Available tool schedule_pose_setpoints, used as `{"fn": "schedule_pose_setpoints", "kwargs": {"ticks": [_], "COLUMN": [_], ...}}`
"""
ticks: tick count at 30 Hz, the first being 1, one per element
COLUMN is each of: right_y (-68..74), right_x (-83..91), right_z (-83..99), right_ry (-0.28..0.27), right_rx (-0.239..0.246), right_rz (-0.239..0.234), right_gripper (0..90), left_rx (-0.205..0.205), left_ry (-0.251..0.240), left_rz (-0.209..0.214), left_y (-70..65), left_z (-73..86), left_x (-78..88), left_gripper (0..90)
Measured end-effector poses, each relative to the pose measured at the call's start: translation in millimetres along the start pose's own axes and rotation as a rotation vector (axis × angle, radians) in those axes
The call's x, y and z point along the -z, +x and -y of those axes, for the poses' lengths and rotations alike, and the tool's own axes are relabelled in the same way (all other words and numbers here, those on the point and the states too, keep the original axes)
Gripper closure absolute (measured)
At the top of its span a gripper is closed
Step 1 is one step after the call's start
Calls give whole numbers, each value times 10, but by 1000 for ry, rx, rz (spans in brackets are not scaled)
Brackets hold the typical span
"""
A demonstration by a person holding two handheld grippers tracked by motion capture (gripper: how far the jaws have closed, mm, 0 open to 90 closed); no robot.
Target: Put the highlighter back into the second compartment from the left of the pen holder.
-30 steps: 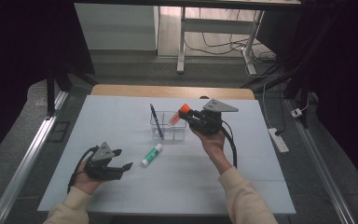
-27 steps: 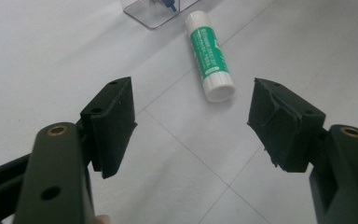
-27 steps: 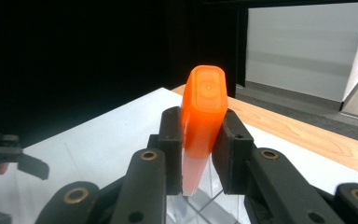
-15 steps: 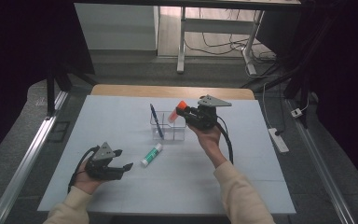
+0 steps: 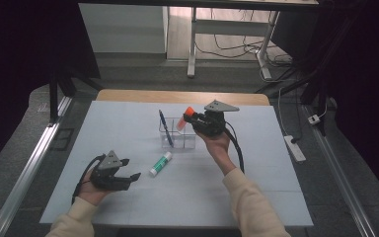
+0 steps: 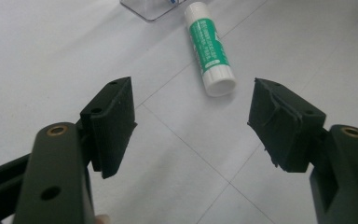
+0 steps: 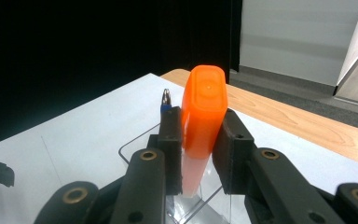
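The landmark is the clear organizer (image 5: 178, 136), a small transparent box standing on the white counter (image 5: 256, 197) toward its far edge. The right gripper (image 5: 193, 121) is held over the right side of the organizer; its fingers (image 7: 170, 140) are closed on an orange-capped marker (image 7: 200, 121), gripping the barrel from both sides — the orange cap rises above the fingers, the pale lower barrel drops toward the organizer's open top. In the high view the marker (image 5: 184, 118) tilts, cap up, above the organizer's right compartment. 1 blue pen (image 5: 165, 127) stands tilted in the left compartment, its tip visible just left of the marker in the right gripper view (image 7: 166, 100).

A green-and-white glue stick (image 5: 160, 164) lies flat on the counter, just in front of the organizer and apart from it. The left gripper (image 5: 131, 169) rests well in front and to the left of the organizer — its fingers (image 6: 114, 123) are spread wide with nothing between them, the glue stick (image 6: 209, 49) lying beyond them.
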State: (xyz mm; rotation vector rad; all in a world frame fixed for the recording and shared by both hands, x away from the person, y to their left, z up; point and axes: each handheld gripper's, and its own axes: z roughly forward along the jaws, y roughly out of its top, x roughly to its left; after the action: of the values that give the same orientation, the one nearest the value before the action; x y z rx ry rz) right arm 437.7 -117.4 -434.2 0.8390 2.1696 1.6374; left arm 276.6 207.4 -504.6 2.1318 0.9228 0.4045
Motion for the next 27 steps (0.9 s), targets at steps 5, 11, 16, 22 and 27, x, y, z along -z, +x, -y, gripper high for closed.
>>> {"fn": "schedule_pose_setpoints", "kwargs": {"ticks": [5, 11, 16, 22, 27], "right_y": [-23, -14, -31, -39, -49], "right_x": [-60, -36, 56, 187, 333], "right_z": [34, 40, 35, 108, 194], "right_ry": [23, 42, 34, 45, 45], "right_rx": [-8, 1, -7, 4, 7], "right_rz": [-8, 9, 5, 4, 1], "right_gripper": [662, 528, 510, 502, 491], "left_rx": [-1, 0, -1, 0, 1], "left_ry": [0, 1, 1, 2, 2], "left_rz": [0, 0, -1, -3, -4], "left_y": [-1, 3, -2, 3, 1], "left_z": [0, 0, -2, -3, -6], "left_x": [2, -3, -4, -7, -11], "left_gripper": [313, 313, 312, 312, 312]}}
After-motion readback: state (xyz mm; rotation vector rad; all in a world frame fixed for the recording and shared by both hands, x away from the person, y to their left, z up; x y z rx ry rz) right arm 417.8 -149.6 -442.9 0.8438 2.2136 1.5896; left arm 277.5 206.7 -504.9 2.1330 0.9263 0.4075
